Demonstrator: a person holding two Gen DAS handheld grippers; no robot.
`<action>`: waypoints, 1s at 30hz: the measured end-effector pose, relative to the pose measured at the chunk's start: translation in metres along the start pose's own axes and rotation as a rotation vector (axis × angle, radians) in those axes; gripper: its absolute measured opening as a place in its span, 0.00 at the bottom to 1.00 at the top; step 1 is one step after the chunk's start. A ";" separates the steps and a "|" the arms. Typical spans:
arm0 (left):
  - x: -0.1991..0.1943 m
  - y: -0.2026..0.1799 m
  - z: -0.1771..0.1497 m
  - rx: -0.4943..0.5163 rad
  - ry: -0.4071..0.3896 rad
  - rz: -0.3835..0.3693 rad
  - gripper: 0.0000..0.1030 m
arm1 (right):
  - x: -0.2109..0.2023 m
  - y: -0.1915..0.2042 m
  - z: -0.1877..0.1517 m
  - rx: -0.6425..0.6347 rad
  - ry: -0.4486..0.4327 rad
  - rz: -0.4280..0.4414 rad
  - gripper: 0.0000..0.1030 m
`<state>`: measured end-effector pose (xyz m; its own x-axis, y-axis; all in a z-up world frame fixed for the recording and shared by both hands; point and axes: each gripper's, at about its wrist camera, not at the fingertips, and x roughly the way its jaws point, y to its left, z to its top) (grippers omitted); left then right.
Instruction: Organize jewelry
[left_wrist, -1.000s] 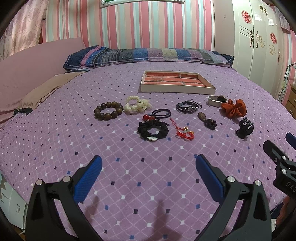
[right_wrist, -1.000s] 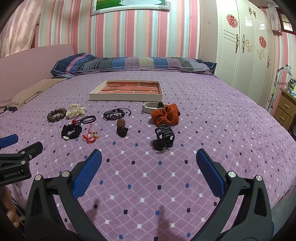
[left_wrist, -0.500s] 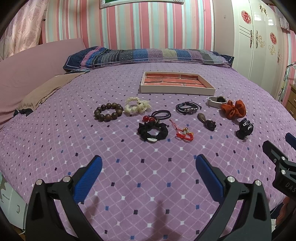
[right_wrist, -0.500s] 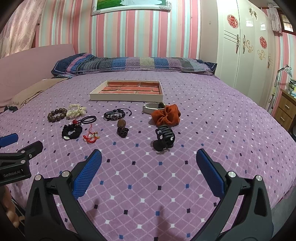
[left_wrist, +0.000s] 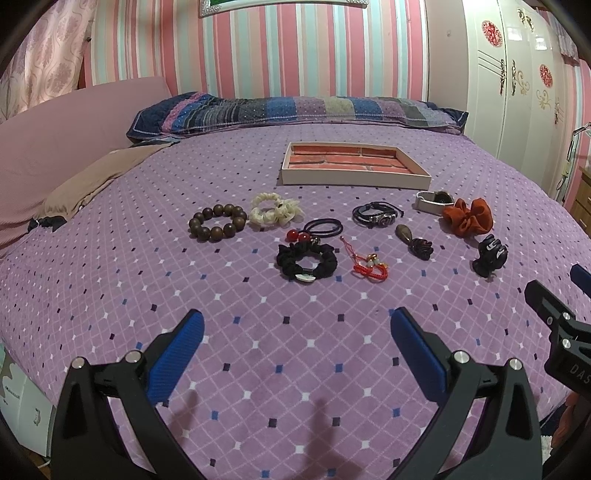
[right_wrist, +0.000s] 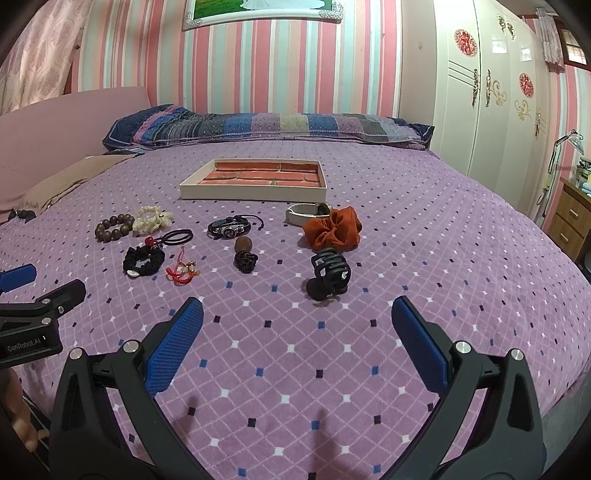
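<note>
Both tongs, left (left_wrist: 295, 332) and right (right_wrist: 297, 325), hover wide and empty over the near bed (left_wrist: 110, 295); the jewelry lies scattered mid-bed, from bead bracelet (left_wrist: 217, 222) to black claw clip (right_wrist: 328, 274), in front of the tray (left_wrist: 354, 179)
</note>
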<state>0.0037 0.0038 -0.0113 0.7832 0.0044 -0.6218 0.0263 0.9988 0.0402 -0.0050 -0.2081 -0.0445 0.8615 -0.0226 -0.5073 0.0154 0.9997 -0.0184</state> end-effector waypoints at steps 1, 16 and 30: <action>0.000 0.000 0.000 0.001 0.000 0.000 0.96 | 0.000 0.000 0.000 0.000 0.000 0.000 0.96; 0.010 0.004 -0.002 -0.004 0.024 0.002 0.96 | 0.008 0.000 -0.004 0.008 0.015 0.007 0.96; 0.045 0.011 0.006 -0.027 0.066 -0.005 0.96 | 0.041 -0.006 -0.006 -0.022 0.029 -0.043 0.96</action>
<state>0.0424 0.0149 -0.0340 0.7407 0.0012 -0.6719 0.0127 0.9998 0.0159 0.0272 -0.2148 -0.0703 0.8453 -0.0656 -0.5302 0.0400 0.9974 -0.0596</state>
